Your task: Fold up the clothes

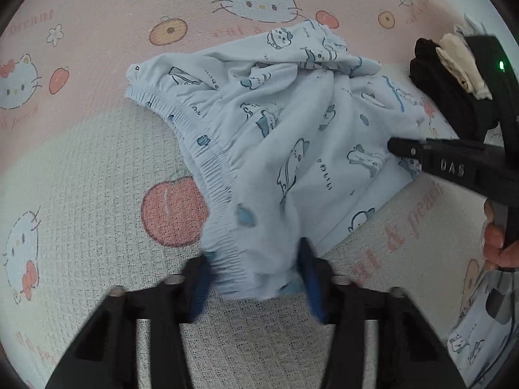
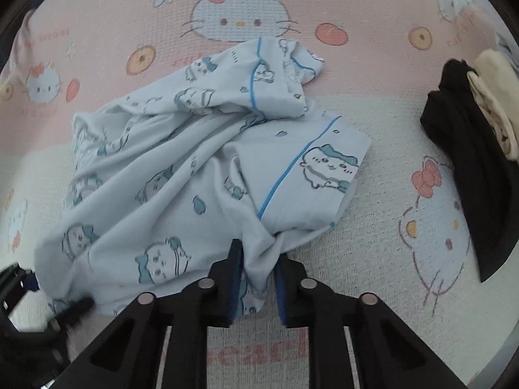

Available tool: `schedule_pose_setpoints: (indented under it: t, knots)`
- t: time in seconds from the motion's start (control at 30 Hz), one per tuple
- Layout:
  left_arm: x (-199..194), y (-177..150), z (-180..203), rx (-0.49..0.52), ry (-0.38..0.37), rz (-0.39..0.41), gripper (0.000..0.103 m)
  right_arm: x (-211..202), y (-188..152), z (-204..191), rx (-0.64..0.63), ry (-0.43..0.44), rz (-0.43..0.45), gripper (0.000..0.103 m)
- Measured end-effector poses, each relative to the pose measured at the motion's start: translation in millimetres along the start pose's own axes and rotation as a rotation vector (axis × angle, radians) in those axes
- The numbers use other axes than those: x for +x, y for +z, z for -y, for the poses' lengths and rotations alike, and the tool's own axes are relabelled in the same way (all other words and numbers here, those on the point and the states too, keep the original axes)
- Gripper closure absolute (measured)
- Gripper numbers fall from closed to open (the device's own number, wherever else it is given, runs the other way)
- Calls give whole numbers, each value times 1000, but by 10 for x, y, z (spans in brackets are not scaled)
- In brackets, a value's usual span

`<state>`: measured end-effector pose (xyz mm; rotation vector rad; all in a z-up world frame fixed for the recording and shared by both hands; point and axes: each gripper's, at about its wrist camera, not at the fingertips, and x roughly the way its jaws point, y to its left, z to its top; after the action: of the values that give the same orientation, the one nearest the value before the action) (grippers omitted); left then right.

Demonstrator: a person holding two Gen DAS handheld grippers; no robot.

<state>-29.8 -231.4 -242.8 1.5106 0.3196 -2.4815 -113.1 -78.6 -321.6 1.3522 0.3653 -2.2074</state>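
Garment: the pale blue cotton pyjama shorts (image 1: 275, 136) printed with small cartoon animals lie crumpled in the middle of the pink and white waffle-weave Hello Kitty bedspread (image 1: 97, 149), and both of your tools have hold of them.
Waistband: the gathered elastic edge (image 1: 181, 120) runs from the far left corner of the shorts down to your left gripper.
Left gripper (image 1: 254, 278): your blue-padded fingers sit partly closed around a thick bunch of the waistband end; the cloth fills the gap between the pads.
Right gripper (image 2: 259, 275): you have the jaws nearly closed, pinching a narrow twisted fold of the shorts between the blue pads; the fabric fans out from the pinch toward the far side.
Leg panel: from the right wrist view, a flat section with blue piping (image 2: 292, 165) lies just beyond your right tool, with another bunched part folded over behind it.
Other clothes: a black folded garment (image 2: 470, 162) and a cream one (image 2: 496, 97) touching it rest at the right edge of the bedspread, apart from the shorts.
Your hand: your fingertips (image 1: 496, 243) show at the right edge of the left wrist view, on the right tool's handle.
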Motion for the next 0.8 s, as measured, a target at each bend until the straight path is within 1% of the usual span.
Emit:
schedule_pose_setpoints:
  t: [0.07,0.1,0.2,0.33,0.53,0.73,0.8]
  knots:
    - [-10,-1,-1,7,-2,0,83,6,-45,10,-6,6,0,93]
    - [-25,-4,8,21,9,3,84,3,-86,29,-2,12,-1,95]
    - [-125,-14,2,20,16,29,84,-18,-275,106,17,27,0,99]
    - [-342,-61,-40,-13,33,80,84,-98,-357,198,64,66,20,99]
    - [-448,-44,-35,-70,87,106,84,-365,-578,266,171,162,65,99]
    - [-509,-129,-178,-78,133,95,84,-334,-446,371,192,227,75,99]
    - [-513,-164,-232,-85,144,90,84,-324,-393,422,182,288,82,99]
